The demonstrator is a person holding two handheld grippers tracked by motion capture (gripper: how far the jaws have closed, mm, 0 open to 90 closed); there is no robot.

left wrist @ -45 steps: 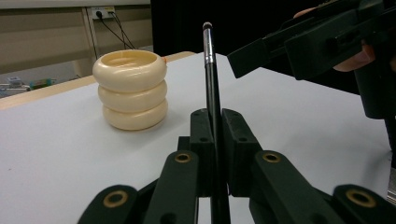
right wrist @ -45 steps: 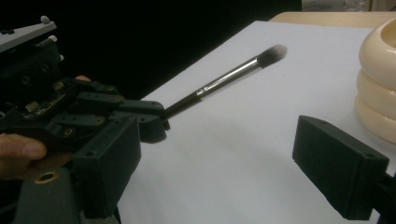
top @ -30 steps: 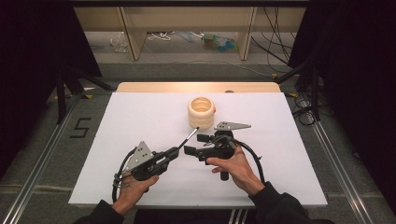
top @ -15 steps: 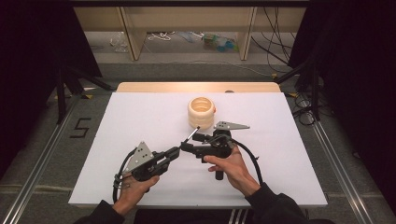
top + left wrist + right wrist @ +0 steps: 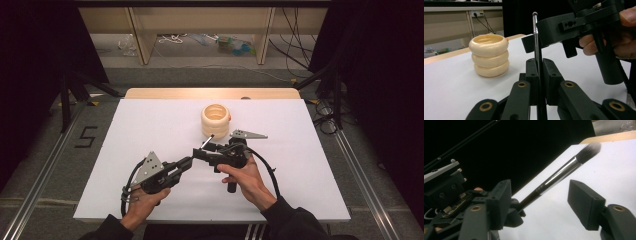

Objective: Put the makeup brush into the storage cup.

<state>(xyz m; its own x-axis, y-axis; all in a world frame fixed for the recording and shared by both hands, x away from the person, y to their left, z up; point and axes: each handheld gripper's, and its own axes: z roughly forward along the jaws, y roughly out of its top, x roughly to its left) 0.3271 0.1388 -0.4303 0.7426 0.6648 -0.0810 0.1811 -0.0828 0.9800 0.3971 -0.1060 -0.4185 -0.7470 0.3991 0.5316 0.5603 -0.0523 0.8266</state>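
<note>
A slim makeup brush point(image 5: 537, 47) with a dark handle, silver ferrule and soft tip point(image 5: 589, 149) stands clamped in my left gripper point(image 5: 538, 65), which is shut on the handle. In the high view the left gripper point(image 5: 186, 163) sits low at centre left, and the brush point(image 5: 206, 142) slants up toward a cream ribbed ring holder point(image 5: 216, 120). My right gripper point(image 5: 204, 151) is open, one jaw on each side of the brush point(image 5: 554, 178), without touching it. The holder point(image 5: 489, 55) stands upright beyond, apart from both grippers.
A white sheet point(image 5: 150, 125) covers the table, with a wooden strip point(image 5: 165, 93) along its far edge. Cables trail from both grippers near the hands point(image 5: 270, 172). Dark curtains and floor rails flank the table; a shelf unit point(image 5: 200, 35) stands behind.
My right gripper has moved left, closing in on the brush until its open jaws straddle it. The left gripper and brush have hardly moved.
</note>
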